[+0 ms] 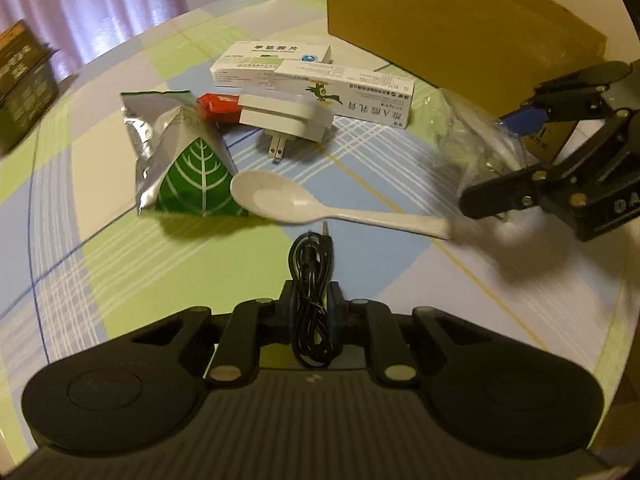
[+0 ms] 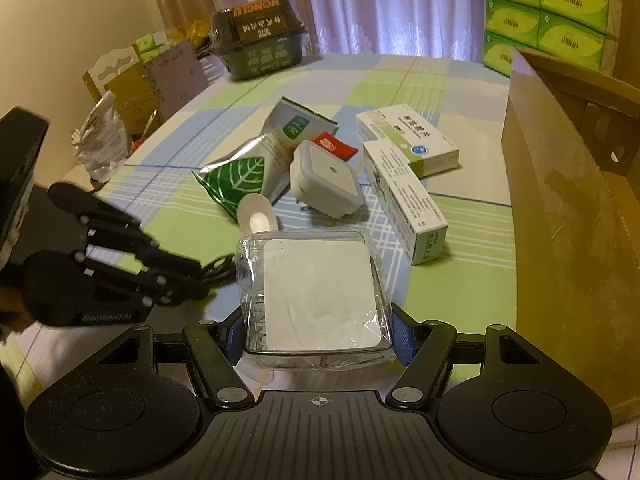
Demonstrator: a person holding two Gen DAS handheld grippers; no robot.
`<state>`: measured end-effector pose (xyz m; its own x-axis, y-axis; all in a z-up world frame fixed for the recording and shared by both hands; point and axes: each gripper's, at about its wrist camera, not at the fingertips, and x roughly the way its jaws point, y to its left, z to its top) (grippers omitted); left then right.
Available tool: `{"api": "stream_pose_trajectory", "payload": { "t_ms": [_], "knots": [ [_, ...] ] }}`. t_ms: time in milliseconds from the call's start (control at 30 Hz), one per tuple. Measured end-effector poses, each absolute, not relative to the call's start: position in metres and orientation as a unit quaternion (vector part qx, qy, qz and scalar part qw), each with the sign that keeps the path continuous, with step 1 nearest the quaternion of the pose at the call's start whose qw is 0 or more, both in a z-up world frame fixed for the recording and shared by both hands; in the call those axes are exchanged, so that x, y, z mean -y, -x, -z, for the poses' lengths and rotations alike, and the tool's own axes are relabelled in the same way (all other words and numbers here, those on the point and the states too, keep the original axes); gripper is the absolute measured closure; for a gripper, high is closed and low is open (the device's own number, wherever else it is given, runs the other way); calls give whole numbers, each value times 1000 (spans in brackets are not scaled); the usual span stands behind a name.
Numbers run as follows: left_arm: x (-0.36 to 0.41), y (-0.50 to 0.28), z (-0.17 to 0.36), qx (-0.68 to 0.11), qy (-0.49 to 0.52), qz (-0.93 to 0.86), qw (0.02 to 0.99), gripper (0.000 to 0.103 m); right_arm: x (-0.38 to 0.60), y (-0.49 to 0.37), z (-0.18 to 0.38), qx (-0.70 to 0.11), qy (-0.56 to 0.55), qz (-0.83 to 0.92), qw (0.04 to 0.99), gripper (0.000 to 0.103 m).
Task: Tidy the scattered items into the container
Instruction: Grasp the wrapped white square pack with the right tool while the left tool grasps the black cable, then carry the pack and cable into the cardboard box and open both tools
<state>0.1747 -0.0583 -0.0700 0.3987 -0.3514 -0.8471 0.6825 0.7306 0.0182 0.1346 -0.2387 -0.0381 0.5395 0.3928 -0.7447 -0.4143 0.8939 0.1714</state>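
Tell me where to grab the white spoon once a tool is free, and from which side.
Take the white spoon by its handle, near the tip at. The handle is narrow and lies flat on bare tablecloth, so come from above with the fingers across it. The bowl is wide and sits against the foil pouch, which would likely crowd a finger.

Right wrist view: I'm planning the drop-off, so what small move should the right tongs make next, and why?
Probably swing right toward the cardboard box. The right tongs are shut on the clear plastic packet, held above the table, and the box stands just to their right. The left tongs grip the black cable, so they are busy.
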Motion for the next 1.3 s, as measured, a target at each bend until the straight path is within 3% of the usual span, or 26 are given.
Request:
{"api": "stream_pose_trajectory", "payload": {
  "t_ms": [200,767,1000,1300],
  "knots": [
    [58,-137,48,-447,-124,284,839,94,243,-116,18,-402,0,-226,887,32],
    [78,-99,4,-410,-112,274,863,94,274,-82,-37,-340,-23,-202,918,32],
    [119,-111,-47,-365,-102,297,876,94,315,-94,-82,-286,-32,-163,944,32],
    [212,-124,-79,-332,-84,351,872,94,405,-114,-89,-289,-32,-79,954,32]
  ]
}}
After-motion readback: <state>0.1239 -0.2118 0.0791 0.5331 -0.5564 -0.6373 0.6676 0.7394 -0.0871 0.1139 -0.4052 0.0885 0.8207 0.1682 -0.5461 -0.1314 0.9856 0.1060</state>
